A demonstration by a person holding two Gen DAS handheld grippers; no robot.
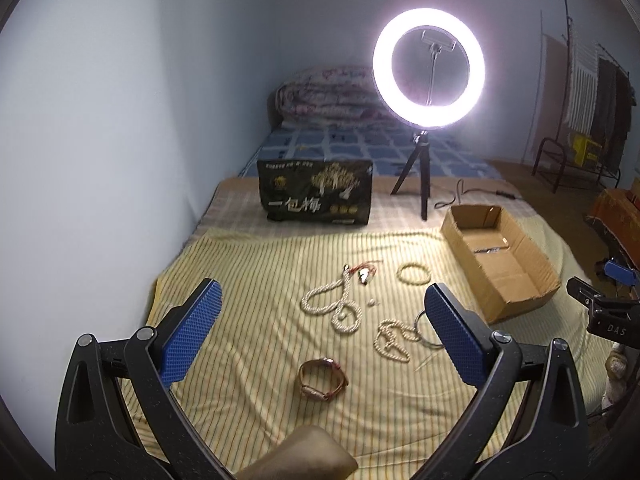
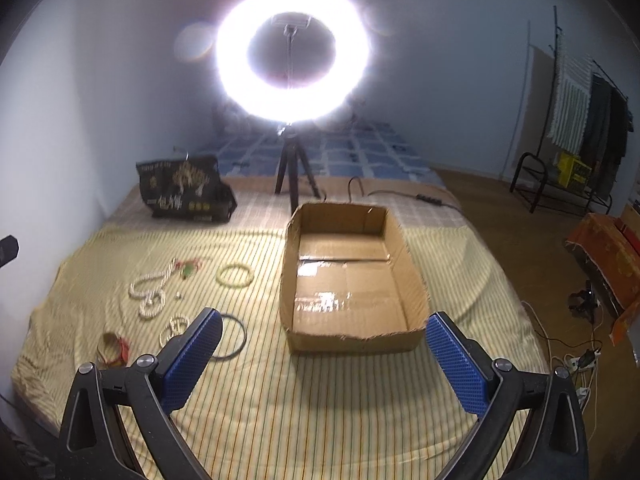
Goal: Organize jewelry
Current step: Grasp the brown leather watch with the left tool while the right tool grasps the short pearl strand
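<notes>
step: nothing packed, cardboard box (image 2: 352, 280) empty | left gripper (image 1: 320, 332) spread, right gripper (image 2: 324, 356) spread, both unladen | next: pinch wristwatch (image 1: 323, 378) left of box

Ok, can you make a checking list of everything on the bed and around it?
Surface: striped yellow sheet on the bed, wrinkled.
Job's things: bead necklaces, green bangle, thin dark ring, watch all loose on the sheet; cardboard box open, no jewelry seen inside.
Clutter: black printed bag behind the jewelry.
Grippers: left gripper and right gripper both open, holding nothing.
Cables: ring light cord trails behind the box; more wires on the floor.
Surroundings: rolled quilt, clothes rack.
</notes>
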